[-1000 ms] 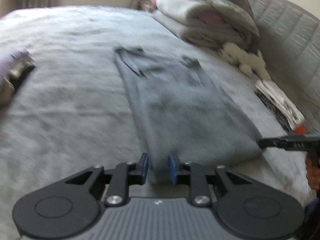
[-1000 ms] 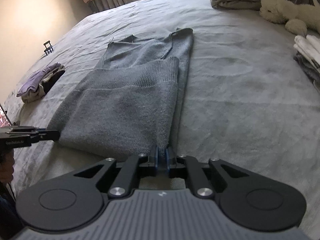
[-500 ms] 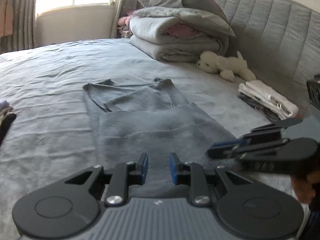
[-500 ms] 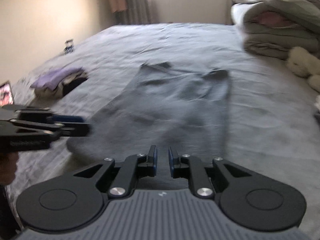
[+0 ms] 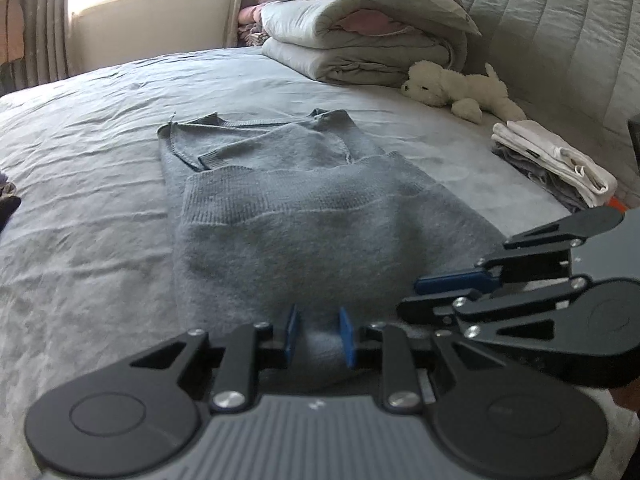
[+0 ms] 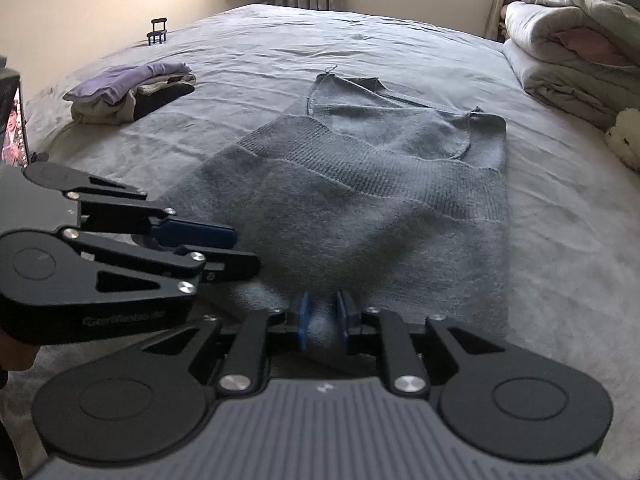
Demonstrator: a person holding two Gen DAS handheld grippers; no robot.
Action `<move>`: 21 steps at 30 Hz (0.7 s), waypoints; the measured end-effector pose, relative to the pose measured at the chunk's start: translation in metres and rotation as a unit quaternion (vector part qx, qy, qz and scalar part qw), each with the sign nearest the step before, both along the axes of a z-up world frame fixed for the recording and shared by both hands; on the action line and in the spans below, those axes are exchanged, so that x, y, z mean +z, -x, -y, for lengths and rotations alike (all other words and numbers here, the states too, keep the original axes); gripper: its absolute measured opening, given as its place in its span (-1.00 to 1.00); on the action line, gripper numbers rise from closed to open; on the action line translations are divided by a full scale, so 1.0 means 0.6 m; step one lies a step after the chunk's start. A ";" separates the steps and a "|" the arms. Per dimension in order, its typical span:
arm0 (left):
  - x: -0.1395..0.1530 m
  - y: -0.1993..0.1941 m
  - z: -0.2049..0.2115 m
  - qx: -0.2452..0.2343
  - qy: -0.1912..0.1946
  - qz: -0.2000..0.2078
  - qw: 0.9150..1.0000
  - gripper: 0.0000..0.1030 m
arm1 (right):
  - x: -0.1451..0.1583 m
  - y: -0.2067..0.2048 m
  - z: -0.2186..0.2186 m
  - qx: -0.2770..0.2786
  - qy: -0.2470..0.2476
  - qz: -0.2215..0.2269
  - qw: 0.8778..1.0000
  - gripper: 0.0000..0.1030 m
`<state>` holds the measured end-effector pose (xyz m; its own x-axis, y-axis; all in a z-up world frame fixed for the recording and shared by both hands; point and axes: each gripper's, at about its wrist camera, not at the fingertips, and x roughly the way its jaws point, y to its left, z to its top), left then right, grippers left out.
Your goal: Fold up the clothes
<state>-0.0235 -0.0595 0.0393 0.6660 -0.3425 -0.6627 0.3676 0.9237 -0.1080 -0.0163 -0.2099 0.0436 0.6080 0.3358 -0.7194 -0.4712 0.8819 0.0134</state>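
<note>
Underneath, sweater (image 5: 320, 236) edge lost between both grippers.

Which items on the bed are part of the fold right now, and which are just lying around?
In the job:
- grey sweater
- left gripper, shut on its near edge
- right gripper, shut on the same edge

Lying about:
- folded bedding
- white plush toy
- white folded stack
- purple clothes pile
</note>
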 end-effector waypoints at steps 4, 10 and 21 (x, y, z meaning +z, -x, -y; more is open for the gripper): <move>0.001 -0.002 -0.021 0.018 0.004 -0.005 1.000 -0.52 | 0.007 0.001 0.014 -0.006 -0.010 -0.003 1.000 -0.66; 0.002 0.003 -0.051 0.031 0.005 -0.007 0.999 -0.52 | 0.012 -0.004 0.056 -0.040 -0.008 0.002 0.999 -0.62; 0.003 0.007 -0.073 0.036 0.006 -0.014 0.999 -0.52 | 0.013 -0.003 0.121 -0.087 -0.006 0.000 0.996 -0.62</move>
